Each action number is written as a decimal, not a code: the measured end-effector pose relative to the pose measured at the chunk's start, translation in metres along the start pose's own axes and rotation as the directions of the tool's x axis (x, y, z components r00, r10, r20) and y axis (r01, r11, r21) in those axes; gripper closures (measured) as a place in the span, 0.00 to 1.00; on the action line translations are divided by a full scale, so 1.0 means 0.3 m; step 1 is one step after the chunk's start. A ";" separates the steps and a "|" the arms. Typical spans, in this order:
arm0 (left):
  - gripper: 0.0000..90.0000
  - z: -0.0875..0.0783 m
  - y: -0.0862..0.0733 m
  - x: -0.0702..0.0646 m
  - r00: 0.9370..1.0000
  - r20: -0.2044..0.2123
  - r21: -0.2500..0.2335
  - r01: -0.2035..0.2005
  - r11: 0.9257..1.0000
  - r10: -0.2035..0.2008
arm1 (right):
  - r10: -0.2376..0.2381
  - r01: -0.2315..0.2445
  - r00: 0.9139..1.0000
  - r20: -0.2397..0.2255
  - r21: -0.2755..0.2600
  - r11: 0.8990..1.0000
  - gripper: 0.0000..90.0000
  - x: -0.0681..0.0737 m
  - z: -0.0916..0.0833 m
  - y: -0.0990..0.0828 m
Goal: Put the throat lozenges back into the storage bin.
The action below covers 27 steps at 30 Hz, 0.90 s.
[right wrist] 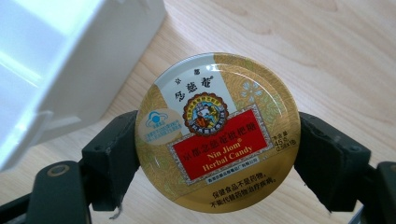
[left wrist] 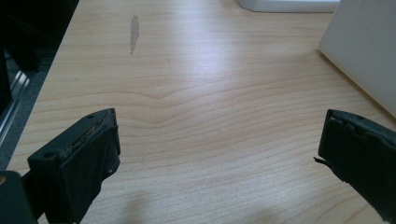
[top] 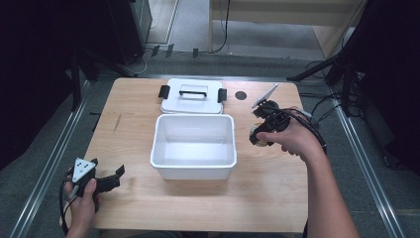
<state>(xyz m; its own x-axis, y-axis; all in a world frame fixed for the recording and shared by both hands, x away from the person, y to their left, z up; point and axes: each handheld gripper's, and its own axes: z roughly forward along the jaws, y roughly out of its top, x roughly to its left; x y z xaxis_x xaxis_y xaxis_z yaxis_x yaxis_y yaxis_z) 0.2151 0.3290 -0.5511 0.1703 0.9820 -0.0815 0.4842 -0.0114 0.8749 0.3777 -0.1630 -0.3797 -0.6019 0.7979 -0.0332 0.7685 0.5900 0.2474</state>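
- A light wooden table (top: 277, 188) stands on grey floor, with metal rails along both long sides and dark stands at the back corners.
- The white bin (top: 193, 146) sits open near the table's middle and serves as the landmark here; its inside looks bare.
- The white lid (top: 192, 101) with a black handle and two black side clips lies flat just behind the bin, touching or almost touching its back rim.
- The right forearm reaches in from the bottom edge, to the right of the bin, and angles up toward the bin's right wall; the right hand (top: 292, 139) wraps the tool from above.
- The right gripper (top: 258, 135) hangs just beside the bin's right wall, jaws pointing toward it; in the right gripper view they are clamped on opposite edges of a round gold candy tin (right wrist: 217, 133), its printed face toward the camera.
- The left hand (top: 81, 201) rests at the table's front left corner, well left of the bin.
- The left gripper (top: 118, 174) lies low over the wood, pointing toward the bin's front left corner; its jaws are spread wide with nothing between them.
- Bare tabletop runs in front of the bin to the near edge, and broad strips lie open on both sides.
- A small black round mark (top: 240, 95) sits behind the bin's right corner, beside the lid.
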 end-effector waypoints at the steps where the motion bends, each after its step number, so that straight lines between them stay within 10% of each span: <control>1: 0.00 0.000 0.000 0.000 1.000 0.000 0.000 0.000 1.000 0.000 | -0.010 0.010 1.000 0.001 -0.004 1.000 0.23 0.007 -0.009 0.006; 27: 0.00 0.000 0.001 0.003 1.000 0.007 0.004 0.002 1.000 -0.002 | -0.155 0.155 0.988 0.003 -0.031 0.987 0.23 0.192 -0.069 0.110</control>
<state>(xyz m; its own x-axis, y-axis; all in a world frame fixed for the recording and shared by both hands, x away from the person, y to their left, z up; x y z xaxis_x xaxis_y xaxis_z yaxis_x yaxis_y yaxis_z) 0.2153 0.3298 -0.5509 0.1754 0.9807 -0.0861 0.4882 -0.0107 0.8727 0.3637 -0.1001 -0.3534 -0.7134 0.6968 -0.0740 0.6585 0.7028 0.2692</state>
